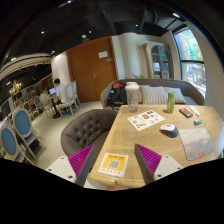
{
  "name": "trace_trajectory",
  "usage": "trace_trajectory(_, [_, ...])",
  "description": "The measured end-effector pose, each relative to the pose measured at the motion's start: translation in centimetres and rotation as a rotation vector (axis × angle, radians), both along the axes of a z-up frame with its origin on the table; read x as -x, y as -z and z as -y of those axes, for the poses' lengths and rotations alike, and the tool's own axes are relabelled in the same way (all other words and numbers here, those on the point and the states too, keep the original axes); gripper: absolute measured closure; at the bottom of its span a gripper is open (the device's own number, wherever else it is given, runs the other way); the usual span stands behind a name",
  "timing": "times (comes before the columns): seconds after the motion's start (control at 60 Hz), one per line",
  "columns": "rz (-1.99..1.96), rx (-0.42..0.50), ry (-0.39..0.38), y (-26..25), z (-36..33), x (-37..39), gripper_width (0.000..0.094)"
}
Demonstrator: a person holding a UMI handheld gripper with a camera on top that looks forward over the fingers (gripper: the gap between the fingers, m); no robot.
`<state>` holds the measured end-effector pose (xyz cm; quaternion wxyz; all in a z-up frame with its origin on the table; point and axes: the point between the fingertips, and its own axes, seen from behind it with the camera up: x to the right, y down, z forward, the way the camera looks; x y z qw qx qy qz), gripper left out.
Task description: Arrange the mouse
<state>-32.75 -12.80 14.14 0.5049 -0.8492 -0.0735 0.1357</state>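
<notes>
A dark computer mouse [169, 130] lies on a wooden table [150, 140], beyond my fingers and to the right, next to a printed paper sheet [146, 120]. My gripper [114, 160] is open and holds nothing, its purple pads [81, 159] spread apart above the table's near end. A white card with a QR code [112, 164] lies on the table between the fingers.
A green can [170, 101], a large white jug [132, 96] and a small dark object [185, 112] stand at the table's far end. A clear plastic sheet [197, 145] lies on the right. A grey armchair [85, 128] is left of the table, a sofa [150, 92] behind it.
</notes>
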Motion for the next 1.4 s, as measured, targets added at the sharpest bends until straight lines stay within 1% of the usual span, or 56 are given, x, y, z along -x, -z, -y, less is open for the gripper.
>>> trace_trajectory(0.117, [0.016,-0.002,0.028,0.4,-0.6,-1.6,0.0111])
trace_trajectory(0.2, [0.026,-0.002,0.052,1.7,-2.7,-4.1,0.0112])
trace_trajectory(0.267, [0.025,-0.004,0.056,2.8,-4.4,-6.1,0.0118])
trace_trajectory(0.35, [0.044,0.005,0.089,4.4,-6.7,-9.8,0.0138])
trace_trajectory(0.517, [0.205,-0.003,0.203,7.5,-12.6,-19.2,0.0133])
trace_trajectory(0.567, [0.254,0.031,0.231,9.0,-13.8,-21.6,0.0134])
trace_trajectory(0.617, [0.276,0.052,0.224,10.1,-15.1,-22.7,0.0131])
trace_trajectory(0.733, [0.313,0.088,0.182,12.2,-17.9,-24.1,0.0142])
trace_trajectory(0.817, [0.329,0.108,0.168,13.4,-19.8,-24.7,0.0143])
trace_trajectory(0.9, [0.336,0.147,0.165,14.9,-21.2,-25.4,0.0145])
trace_trajectory(0.933, [0.325,0.129,0.156,14.6,-22.1,-25.4,0.0156])
trace_trajectory(1.033, [0.300,0.154,0.152,14.8,-23.3,-25.8,0.0153])
trace_trajectory(1.133, [0.269,0.160,0.166,15.0,-25.1,-26.1,0.0157])
trace_trajectory(1.267, [0.173,0.204,0.181,15.5,-27.0,-25.5,0.0212])
trace_trajectory(1.4, [0.165,0.205,0.216,15.5,-28.6,-26.0,0.0308])
